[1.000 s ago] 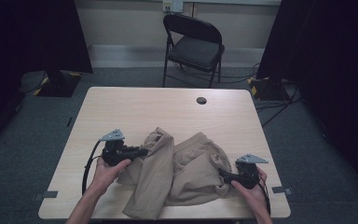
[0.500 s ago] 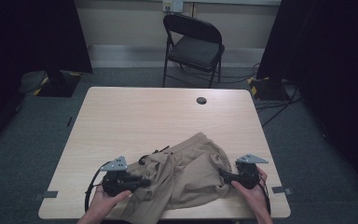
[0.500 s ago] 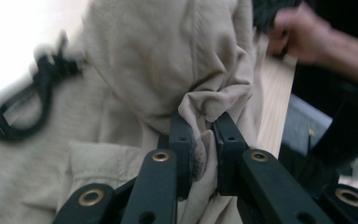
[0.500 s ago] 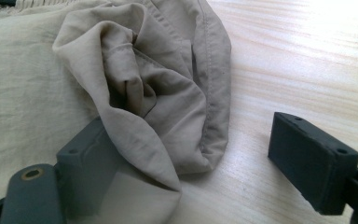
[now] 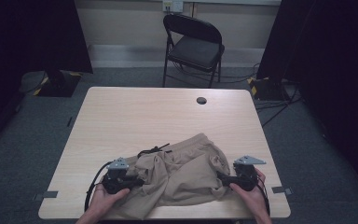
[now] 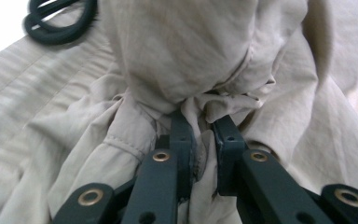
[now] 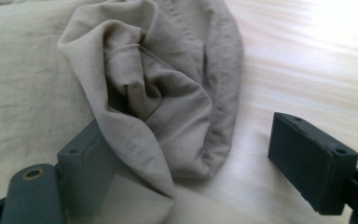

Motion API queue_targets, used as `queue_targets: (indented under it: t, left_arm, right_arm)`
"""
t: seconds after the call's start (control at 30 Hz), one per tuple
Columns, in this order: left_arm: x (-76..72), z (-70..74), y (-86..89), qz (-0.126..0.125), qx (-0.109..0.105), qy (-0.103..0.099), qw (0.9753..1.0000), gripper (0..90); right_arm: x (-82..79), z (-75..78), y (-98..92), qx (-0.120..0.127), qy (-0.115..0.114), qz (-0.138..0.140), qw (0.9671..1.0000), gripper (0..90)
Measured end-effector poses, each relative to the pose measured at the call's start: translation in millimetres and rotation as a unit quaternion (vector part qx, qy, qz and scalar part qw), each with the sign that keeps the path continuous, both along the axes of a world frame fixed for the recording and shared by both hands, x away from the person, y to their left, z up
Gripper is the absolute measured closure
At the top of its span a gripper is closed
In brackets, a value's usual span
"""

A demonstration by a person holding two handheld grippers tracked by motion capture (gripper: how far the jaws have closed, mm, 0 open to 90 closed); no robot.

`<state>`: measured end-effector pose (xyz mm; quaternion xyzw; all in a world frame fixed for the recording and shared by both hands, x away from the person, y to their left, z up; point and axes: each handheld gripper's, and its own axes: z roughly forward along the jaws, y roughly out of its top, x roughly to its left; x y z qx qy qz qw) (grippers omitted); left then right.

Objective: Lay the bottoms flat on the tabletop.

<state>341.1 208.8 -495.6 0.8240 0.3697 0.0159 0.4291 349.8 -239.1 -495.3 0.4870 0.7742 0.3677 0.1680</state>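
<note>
A beige garment (image 5: pixel 182 172) with a black drawstring (image 5: pixel 154 150) lies crumpled near the table's front edge. My left gripper (image 5: pixel 137 181) holds its left side. In the left gripper view the left gripper (image 6: pixel 203 123) is shut, with a bunch of the beige garment (image 6: pixel 186 56) pinched between the jaws, and the drawstring (image 6: pixel 58 21) is at the top left. My right gripper (image 5: pixel 220 178) is at the garment's right edge. In the right gripper view the right gripper (image 7: pixel 186 140) stands open, and a fold of the garment (image 7: pixel 158 93) drapes over its left jaw.
The wooden table (image 5: pixel 168 116) has a round cable hole (image 5: pixel 201 100) near its far edge. A black folding chair (image 5: pixel 193 46) stands behind the table. Both hands rest close to the front edge.
My left gripper has pulled back toward the front edge with the fabric, which drags the garment's left side nearer and flatter. The right gripper has stayed in place.
</note>
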Motion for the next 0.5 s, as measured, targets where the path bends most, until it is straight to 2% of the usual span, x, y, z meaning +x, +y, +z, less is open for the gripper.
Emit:
queue_targets:
  t: [0.1, 0.2, 0.27, 0.37, 0.4, 0.5]
  left_arm:
    - [7.3, -0.8, 12.5, 0.021, -0.016, 0.01, 0.9996, 80.0]
    - [6.9, 4.1, 21.8, 0.025, -0.025, 0.008, 0.9993, 76.5]
    - [2.7, 11.9, 27.7, 0.025, -0.028, -0.003, 0.9993, 70.6]
    - [-2.1, 24.2, 34.9, 0.025, -0.046, -0.012, 0.9986, 59.4]
    - [-3.8, 29.3, 36.9, 0.028, -0.055, -0.018, 0.9979, 59.2]
    - [-3.9, 44.8, 46.2, 0.034, -0.074, -0.036, 0.996, 50.8]
  right_arm:
    - [-4.5, 4.5, 7.9, 0.001, 0.002, 0.019, 0.9998, 18.5]
    - [-6.3, 13.4, 14.4, 0.005, -0.003, 0.036, 0.9993, 17.1]
    - [-6.1, 21.3, 17.2, 0.014, -0.008, 0.046, 0.9988, 16.3]
    - [-1.8, 33.6, 21.8, 0.023, -0.02, 0.052, 0.9982, 15.9]
    - [-0.1, 35.9, 22.9, 0.026, -0.023, 0.052, 0.9981, 15.9]
    - [8.2, 45.2, 27.8, 0.035, -0.032, 0.052, 0.9975, 16.4]
